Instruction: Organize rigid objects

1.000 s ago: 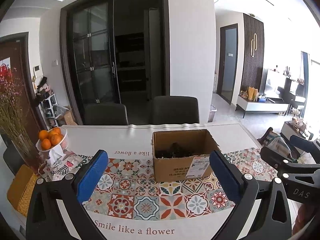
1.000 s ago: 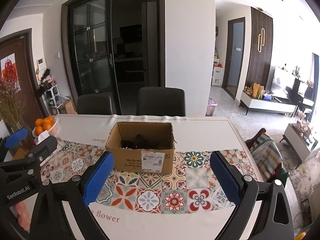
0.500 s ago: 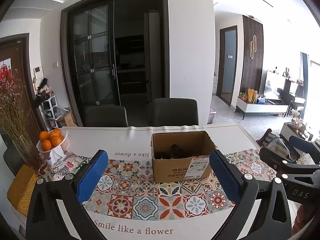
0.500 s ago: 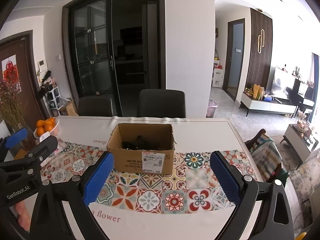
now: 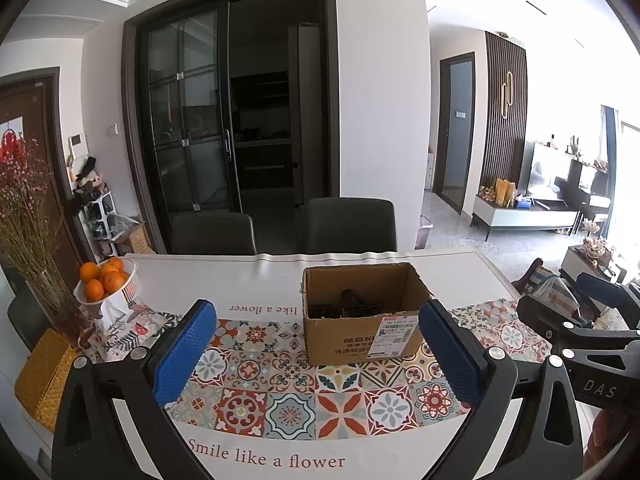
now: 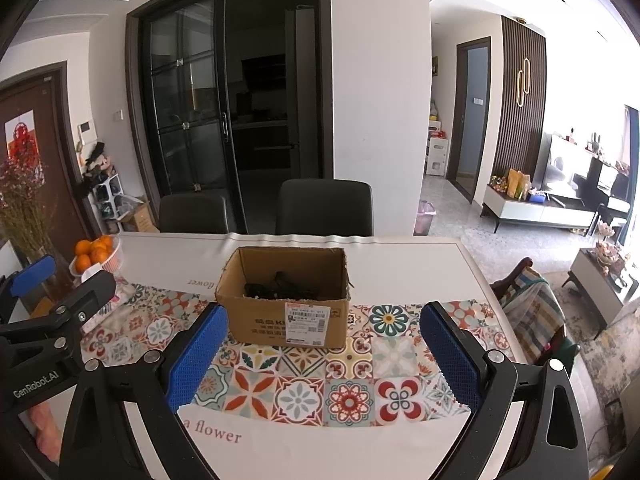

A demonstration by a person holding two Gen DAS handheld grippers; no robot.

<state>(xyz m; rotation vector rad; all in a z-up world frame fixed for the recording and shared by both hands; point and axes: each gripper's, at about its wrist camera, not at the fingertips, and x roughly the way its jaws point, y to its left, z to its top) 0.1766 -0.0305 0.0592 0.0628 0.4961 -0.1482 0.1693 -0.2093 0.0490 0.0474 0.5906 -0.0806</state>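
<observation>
Cardboard box [image 5: 362, 316], open-topped with dark objects [image 5: 344, 307] inside, sits mid-table [image 5: 256, 462] on the tiled runner [image 5: 292, 392]; left gripper [image 5: 316, 356] and right gripper [image 6: 324, 356] hover near, both spread wide, empty.

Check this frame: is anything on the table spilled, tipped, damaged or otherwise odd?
Nothing stands out. The cardboard box sits upright on the patterned tablecloth, its dark contents inside. The oranges are in their basket. The left gripper and right gripper hover empty, jaws open.
</observation>
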